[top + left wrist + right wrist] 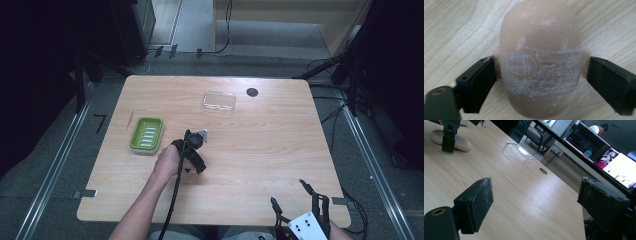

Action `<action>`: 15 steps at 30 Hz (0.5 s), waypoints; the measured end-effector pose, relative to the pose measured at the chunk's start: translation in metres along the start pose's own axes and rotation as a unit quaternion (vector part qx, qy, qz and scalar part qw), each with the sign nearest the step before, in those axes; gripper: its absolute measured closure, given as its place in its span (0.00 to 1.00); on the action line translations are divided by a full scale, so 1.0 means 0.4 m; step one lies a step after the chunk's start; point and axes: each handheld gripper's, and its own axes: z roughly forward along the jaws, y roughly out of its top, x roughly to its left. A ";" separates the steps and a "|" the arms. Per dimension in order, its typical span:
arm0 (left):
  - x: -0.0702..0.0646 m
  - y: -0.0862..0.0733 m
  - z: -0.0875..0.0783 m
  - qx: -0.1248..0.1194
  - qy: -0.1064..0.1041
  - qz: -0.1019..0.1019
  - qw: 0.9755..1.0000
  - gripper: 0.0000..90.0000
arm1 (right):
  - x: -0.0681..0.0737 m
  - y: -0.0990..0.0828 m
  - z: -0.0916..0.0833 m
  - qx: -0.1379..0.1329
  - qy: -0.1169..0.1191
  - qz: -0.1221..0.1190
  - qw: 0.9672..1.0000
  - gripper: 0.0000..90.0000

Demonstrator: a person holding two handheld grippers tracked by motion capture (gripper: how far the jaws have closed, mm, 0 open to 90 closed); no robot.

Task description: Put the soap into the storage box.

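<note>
The wooden worktop (260,150) carries all items. The green soap dish (146,134) lies toward its left side; the clear lid (219,100) rests near the far edge, well apart from the dish. The tan soap bar (540,57) lies flat on the worktop, just right of the dish, its long axis running away from the left claw's camera, crosswise to the jaws. The left claw (541,80) straddles the bar's scuffed middle: one pad touches its side, the other stands just clear, so nothing is gripped. The right claw (536,205), at the near right corner, is wide apart and holds nothing.
</note>
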 end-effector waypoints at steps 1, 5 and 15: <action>0.000 -0.001 -0.002 -0.001 0.003 -0.002 1.000 0.14 | 0.000 0.000 0.000 0.000 0.000 0.000 1.000 0.15; 0.003 -0.003 -0.006 -0.008 0.005 -0.008 1.000 0.20 | 0.000 0.000 0.000 0.000 0.000 0.000 1.000 0.15; 0.007 -0.007 -0.015 -0.019 0.003 -0.007 1.000 0.37 | 0.000 0.000 -0.001 0.000 -0.001 0.001 1.000 0.15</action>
